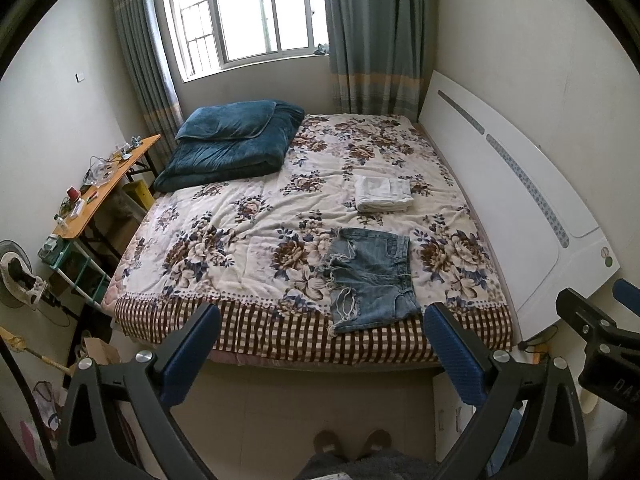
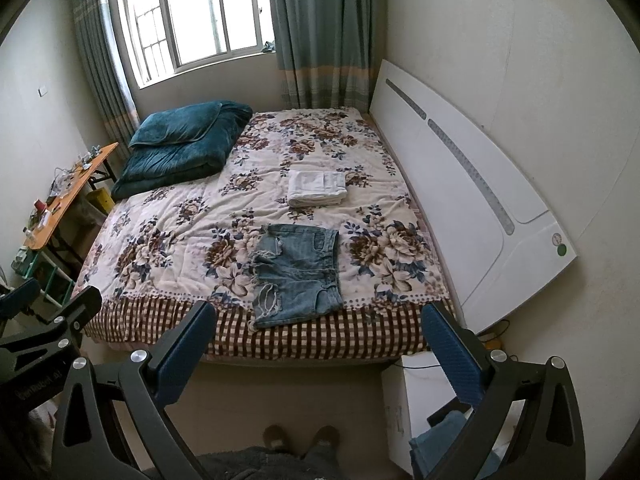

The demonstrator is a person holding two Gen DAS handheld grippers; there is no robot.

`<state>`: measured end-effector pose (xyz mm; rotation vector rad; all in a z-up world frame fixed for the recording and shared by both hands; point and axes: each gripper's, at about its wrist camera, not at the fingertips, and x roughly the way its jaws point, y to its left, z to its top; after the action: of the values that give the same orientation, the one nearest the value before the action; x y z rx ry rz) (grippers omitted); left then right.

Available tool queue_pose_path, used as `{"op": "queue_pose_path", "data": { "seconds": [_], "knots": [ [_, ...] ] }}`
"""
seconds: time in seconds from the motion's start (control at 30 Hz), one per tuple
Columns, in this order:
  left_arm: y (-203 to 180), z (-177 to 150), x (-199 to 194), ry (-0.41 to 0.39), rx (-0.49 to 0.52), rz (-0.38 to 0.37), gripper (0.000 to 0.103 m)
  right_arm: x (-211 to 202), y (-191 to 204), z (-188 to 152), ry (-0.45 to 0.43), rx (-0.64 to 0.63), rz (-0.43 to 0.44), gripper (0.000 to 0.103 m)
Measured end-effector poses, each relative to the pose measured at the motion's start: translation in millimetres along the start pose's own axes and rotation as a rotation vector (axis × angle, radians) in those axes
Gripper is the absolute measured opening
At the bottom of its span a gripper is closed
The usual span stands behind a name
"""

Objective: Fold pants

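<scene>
Blue denim shorts [image 1: 370, 278] lie flat near the front edge of the flowered bed [image 1: 224, 240], frayed leg hems to the left. They also show in the right wrist view [image 2: 298, 272]. A folded white garment [image 1: 383, 193] lies behind them, also in the right wrist view [image 2: 317, 187]. My left gripper [image 1: 322, 336] is open and empty, held back from the bed above the floor. My right gripper [image 2: 320, 334] is open and empty, also short of the bed's front edge.
A folded teal quilt [image 1: 232, 144] lies at the bed's far left. A white headboard [image 1: 520, 208] runs along the right. A cluttered wooden side table [image 1: 100, 188] stands left. A white box [image 2: 416, 404] holding blue cloth stands on the floor at right.
</scene>
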<state>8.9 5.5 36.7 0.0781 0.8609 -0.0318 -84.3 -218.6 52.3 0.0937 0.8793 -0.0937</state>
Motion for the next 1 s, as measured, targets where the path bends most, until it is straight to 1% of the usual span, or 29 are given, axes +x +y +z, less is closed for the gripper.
{"op": "queue_pose_path", "data": {
  "seconds": [0.4, 0.63, 0.77, 0.83, 0.97, 1.0],
  "knots": [
    [1, -4, 1, -0.004, 0.004, 0.001, 0.103, 1, -1, -4, -0.002, 0.0, 0.003, 0.103],
    [-4, 3, 1, 0.005, -0.001, 0.003, 0.103, 1, 3, -1, 0.008, 0.002, 0.014, 0.103],
    [-14, 3, 12, 0.016, -0.011, 0.015, 0.103, 0, 6, -3, 0.005, 0.004, 0.011, 0.103],
    [-17, 1, 22, 0.021, -0.023, 0.025, 0.103, 12, 4, 3, 0.014, 0.01, 0.02, 0.103],
    [-25, 0, 61, 0.031, -0.044, 0.071, 0.103, 38, 2, 4, 0.027, 0.023, 0.035, 0.103],
    [-25, 2, 73, 0.035, -0.051, 0.096, 0.103, 48, 0, 4, 0.03, 0.028, 0.041, 0.103]
  ]
}}
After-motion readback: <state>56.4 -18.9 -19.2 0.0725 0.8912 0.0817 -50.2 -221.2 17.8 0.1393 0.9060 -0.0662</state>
